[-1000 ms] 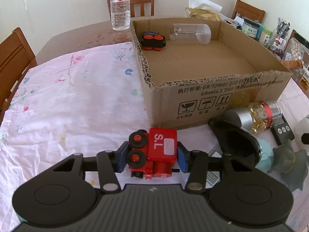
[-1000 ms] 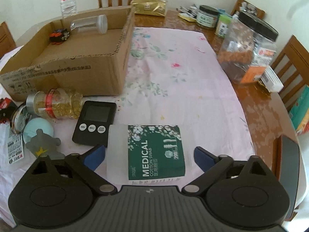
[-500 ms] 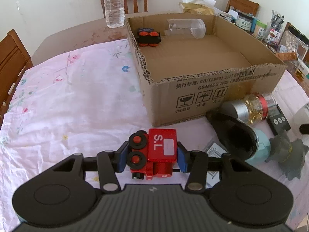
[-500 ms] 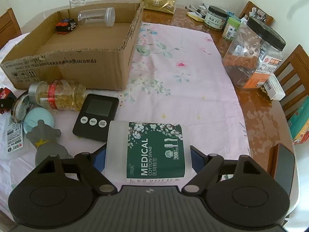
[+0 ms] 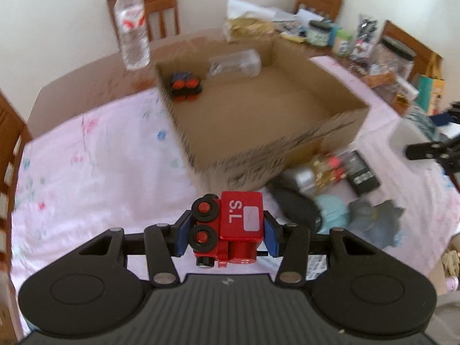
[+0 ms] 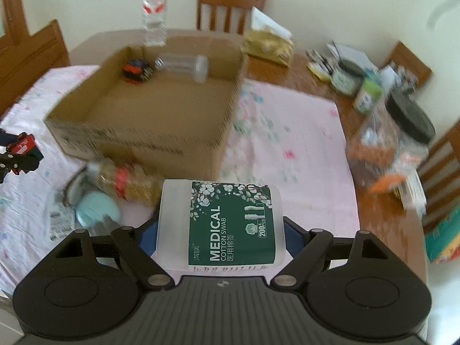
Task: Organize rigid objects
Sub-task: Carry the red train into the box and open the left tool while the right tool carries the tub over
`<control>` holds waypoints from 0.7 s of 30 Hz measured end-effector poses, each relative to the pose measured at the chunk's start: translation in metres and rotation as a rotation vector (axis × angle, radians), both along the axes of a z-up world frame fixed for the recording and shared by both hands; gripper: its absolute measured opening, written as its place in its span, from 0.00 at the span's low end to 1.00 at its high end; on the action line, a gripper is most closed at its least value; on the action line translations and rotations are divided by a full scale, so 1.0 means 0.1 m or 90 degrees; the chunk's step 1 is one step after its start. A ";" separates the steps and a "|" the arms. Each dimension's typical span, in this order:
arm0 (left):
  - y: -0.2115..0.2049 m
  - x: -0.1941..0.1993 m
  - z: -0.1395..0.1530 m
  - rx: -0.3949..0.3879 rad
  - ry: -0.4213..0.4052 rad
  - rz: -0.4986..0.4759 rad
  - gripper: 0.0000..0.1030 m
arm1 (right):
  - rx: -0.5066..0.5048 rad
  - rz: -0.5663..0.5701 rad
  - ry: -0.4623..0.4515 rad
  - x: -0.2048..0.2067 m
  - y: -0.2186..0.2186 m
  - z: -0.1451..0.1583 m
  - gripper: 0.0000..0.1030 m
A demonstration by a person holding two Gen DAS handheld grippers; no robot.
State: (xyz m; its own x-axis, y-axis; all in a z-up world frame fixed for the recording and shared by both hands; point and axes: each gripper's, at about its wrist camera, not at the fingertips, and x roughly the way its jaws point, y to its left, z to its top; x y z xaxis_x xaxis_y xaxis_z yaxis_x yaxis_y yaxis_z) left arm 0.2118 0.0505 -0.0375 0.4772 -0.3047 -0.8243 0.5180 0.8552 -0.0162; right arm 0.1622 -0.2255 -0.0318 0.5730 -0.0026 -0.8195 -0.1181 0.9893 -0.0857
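Note:
My left gripper (image 5: 227,234) is shut on a red toy train (image 5: 230,227) marked "S.L" and holds it above the pink cloth, in front of the open cardboard box (image 5: 287,155). My right gripper (image 6: 220,237) is shut on a white cotton swab tub (image 6: 221,224) with a green label, lifted in front of the box (image 6: 138,141). Inside the box lie a black and red toy car (image 5: 185,86) and a clear plastic jar (image 5: 234,63). The left gripper with the train shows at the left edge of the right wrist view (image 6: 20,152).
Before the box lie a jar of yellow capsules (image 6: 126,181), a light blue round case (image 6: 96,210), a black timer (image 5: 360,169) and a grey figure (image 5: 373,218). A water bottle (image 5: 132,26) stands behind the box. Jars and clutter (image 6: 394,146) crowd the right side; chairs surround the table.
Both grippers have risen with their loads and the views are blurred with motion. The right gripper closed on the cotton swab tub and lifted it off the cloth.

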 end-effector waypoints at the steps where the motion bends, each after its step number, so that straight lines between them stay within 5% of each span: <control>1: -0.02 0.01 0.09 -0.003 -0.009 -0.012 0.47 | 0.003 0.009 -0.007 0.03 0.01 0.04 0.84; 8: -0.23 0.25 0.40 -0.020 -0.076 -0.037 0.47 | 0.012 0.059 -0.052 0.28 0.15 0.25 0.84; 16: -0.43 0.62 0.30 -0.032 -0.103 -0.013 0.47 | 0.011 0.088 -0.074 0.50 0.25 0.35 0.84; 17: -0.45 0.64 0.28 -0.035 -0.105 -0.007 0.53 | 0.009 0.091 -0.073 0.52 0.26 0.35 0.84; 18: -0.47 0.67 0.25 -0.035 -0.104 -0.006 0.73 | 0.007 0.096 -0.072 0.54 0.27 0.35 0.84; 20: -0.47 0.67 0.22 -0.033 -0.107 0.014 0.96 | 0.007 0.103 -0.070 0.55 0.29 0.34 0.84; 21: -0.46 0.64 0.22 -0.032 -0.115 0.020 0.97 | 0.006 0.108 -0.069 0.57 0.29 0.34 0.84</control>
